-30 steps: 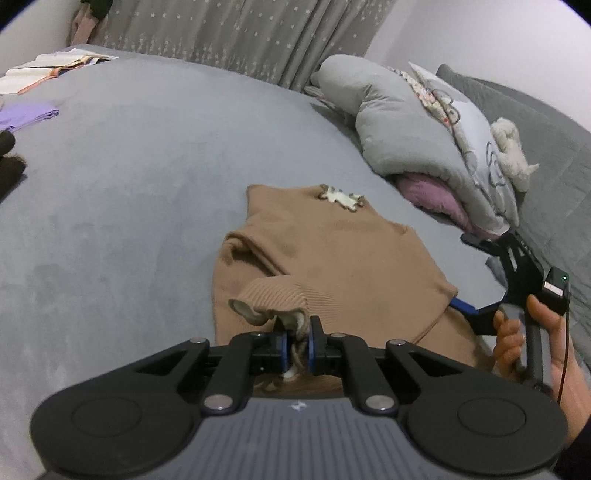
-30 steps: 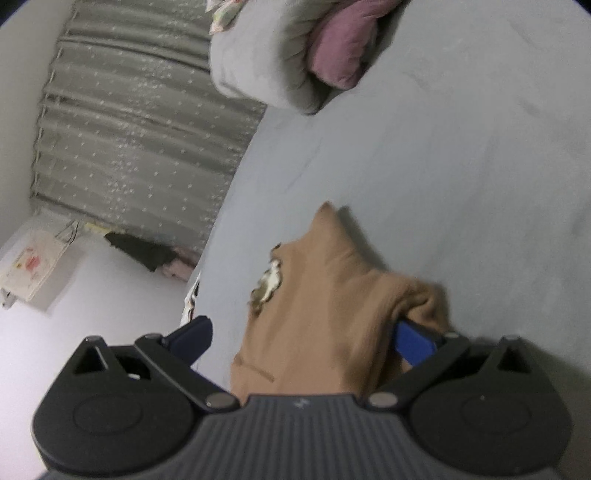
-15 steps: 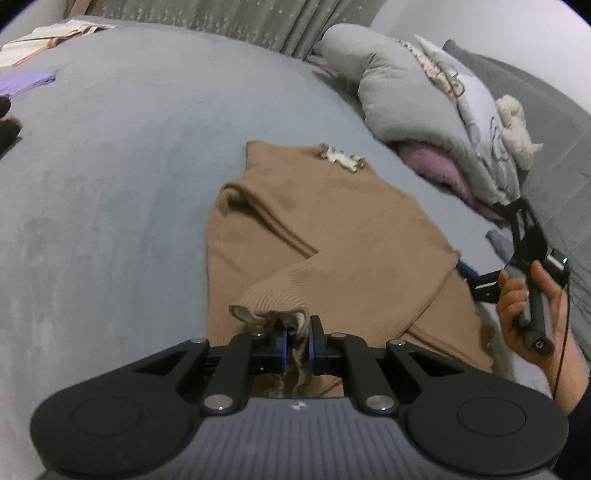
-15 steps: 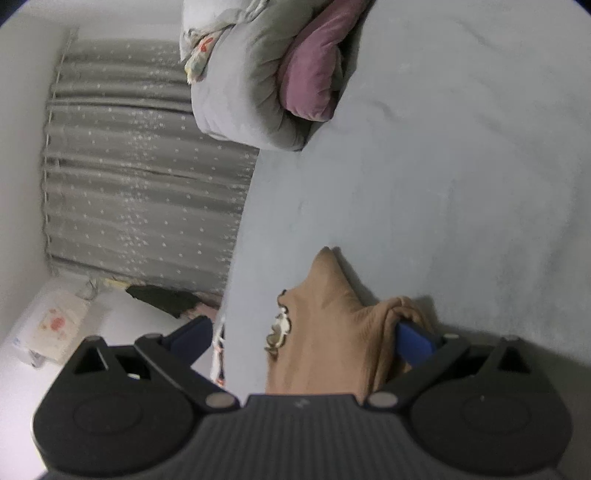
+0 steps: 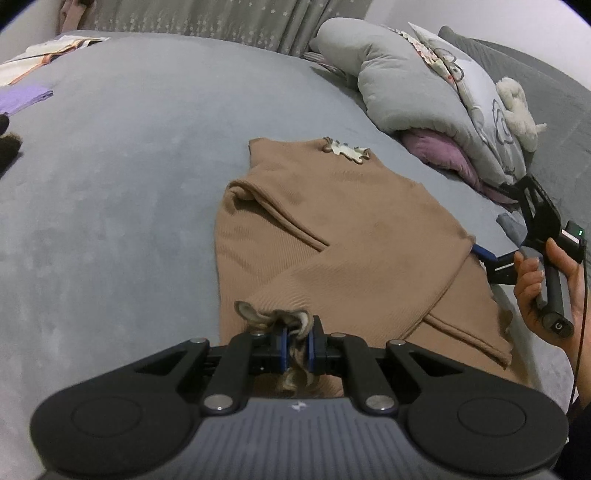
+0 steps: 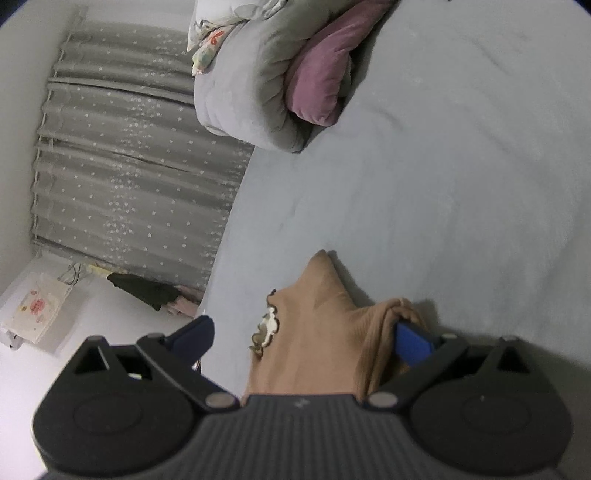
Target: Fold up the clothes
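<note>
Ahead of your black left tool (image 5: 296,347) with its blue pads lies the tan ribbed knit sweater (image 5: 351,236), its frilled sleeve cuff (image 5: 271,317) a paler beige and its neck trimmed with a cream ruffled collar (image 5: 347,149). Beneath it you see the plain grey-blue bed cover (image 5: 129,147). Beyond your right tool (image 6: 301,338) sit a grey rolled duvet (image 6: 251,92), a mauve velvet pillow (image 6: 321,74) and grey curtains dotted with white stars (image 6: 129,158).

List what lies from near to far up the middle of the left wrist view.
left gripper → frilly sleeve cuff → brown sweater → pale collar trim → grey bedspread → starred curtain
</note>
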The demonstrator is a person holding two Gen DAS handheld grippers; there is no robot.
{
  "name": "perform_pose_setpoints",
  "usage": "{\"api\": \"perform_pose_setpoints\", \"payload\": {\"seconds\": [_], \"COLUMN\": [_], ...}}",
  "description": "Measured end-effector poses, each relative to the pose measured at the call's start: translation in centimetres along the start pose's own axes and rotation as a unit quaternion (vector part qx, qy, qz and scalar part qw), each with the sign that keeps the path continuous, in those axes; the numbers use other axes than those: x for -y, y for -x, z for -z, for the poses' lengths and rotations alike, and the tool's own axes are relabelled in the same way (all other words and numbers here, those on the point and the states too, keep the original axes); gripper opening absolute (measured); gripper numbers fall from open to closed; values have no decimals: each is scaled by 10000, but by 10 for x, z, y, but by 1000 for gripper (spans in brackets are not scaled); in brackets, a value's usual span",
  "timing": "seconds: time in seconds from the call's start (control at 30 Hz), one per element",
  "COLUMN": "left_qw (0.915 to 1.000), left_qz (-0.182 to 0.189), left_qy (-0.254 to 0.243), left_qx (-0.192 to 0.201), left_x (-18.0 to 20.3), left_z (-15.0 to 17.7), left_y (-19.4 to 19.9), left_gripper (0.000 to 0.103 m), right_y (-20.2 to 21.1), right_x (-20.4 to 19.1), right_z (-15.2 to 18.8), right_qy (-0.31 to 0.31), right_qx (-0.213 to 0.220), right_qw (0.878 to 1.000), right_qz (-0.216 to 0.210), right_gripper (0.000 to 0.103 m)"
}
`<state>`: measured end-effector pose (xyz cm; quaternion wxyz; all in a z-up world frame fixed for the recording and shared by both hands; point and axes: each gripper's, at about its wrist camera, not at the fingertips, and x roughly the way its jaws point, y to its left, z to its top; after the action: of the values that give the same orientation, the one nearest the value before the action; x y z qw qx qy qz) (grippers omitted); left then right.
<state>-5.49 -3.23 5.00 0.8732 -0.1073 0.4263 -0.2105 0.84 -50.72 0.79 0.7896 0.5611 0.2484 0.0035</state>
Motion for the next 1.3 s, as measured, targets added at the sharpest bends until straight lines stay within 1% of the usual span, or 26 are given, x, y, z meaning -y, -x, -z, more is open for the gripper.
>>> {"api": "perform_pose_setpoints", "payload": {"seconds": [0.07,0.17,0.23,0.3,0.33,0.37,0.4,0.43,0.5,0.53,0.63,0.7,0.8,0.87,0.93,1.0,1.03,1.07,1.1,1.13,1.23,1.3], "left_qw": [9999,9996,9996,9996,9994,9992,9990,9988,9982,9976,9946,9937,9944,9947,9938,9927,9919,9917,9916,9915,9911,9900], "left_qz": [-32,23,-56,-182,-212,-240,-252,-254,-298,-365,-586,-630,-564,-507,-523,-467,-423,-410,-398,-389,-484,-516], "left_qy": [115,279,259,217,246,277,323,366,471,514,683,730,759,799,903,1049,1142,1162,1181,1197,1186,1252], "left_qx": [87,108,98,94,116,140,173,185,228,277,516,579,462,394,377,371,365,357,350,342,352,392], "left_x": [-10,-21,-23,-26,-28,-31,-33,-35,-39,-40,-47,-48,-46,-45,-45,-46,-46,-46,-45,-45,-48,-53], "left_z": [-5,-8,-8,-8,-8,-9,-10,-10,-12,-14,-21,-25,-26,-28,-31,-33,-34,-34,-35,-35,-36,-38], "left_y": [6,10,11,11,13,14,16,17,18,18,22,17,4,-6,-14,-17,-20,-21,-22,-23,-24,-23], "left_gripper": [11,12,12,12,12,12,13,13,13,13,14,16,17,18,18,19,19,19,19,19,19,19], "right_y": [5,10,17,23,28,36,44,49,57,59,58,52,37,24,13,9,8,7,7,8,10,17], "right_x": [2,4,9,11,9,5,0,-4,-8,-9,-12,-18,-29,-33,-34,-35,-36,-37,-37,-38,-43,-50], "right_z": [-2,-7,-11,-14,-15,-18,-21,-24,-29,-29,-26,-21,-10,-2,8,16,19,20,21,22,25,26], "right_qy": [55,24,-123,-213,-121,135,479,731,1100,1187,1275,1506,1971,2231,2471,2585,2621,2643,2679,2724,2930,3010], "right_qx": [-158,-354,-438,-424,-274,2,284,458,694,715,609,531,261,-53,-302,-349,-312,-298,-319,-351,-350,-194], "right_qw": [9998,9994,9990,9989,9992,9978,9928,9874,9767,9746,9761,9737,9679,9636,9573,9532,9502,9478,9466,9456,9397,9374], "right_qz": [102,46,-21,55,257,645,1061,1327,1708,1757,1654,1628,1539,1473,1469,1529,1655,1756,1768,1743,1731,1744], "right_gripper": [97,97,97,97,101,103,103,103,103,103,103,103,103,103,103,91,60,24,19,17,15,14]}}
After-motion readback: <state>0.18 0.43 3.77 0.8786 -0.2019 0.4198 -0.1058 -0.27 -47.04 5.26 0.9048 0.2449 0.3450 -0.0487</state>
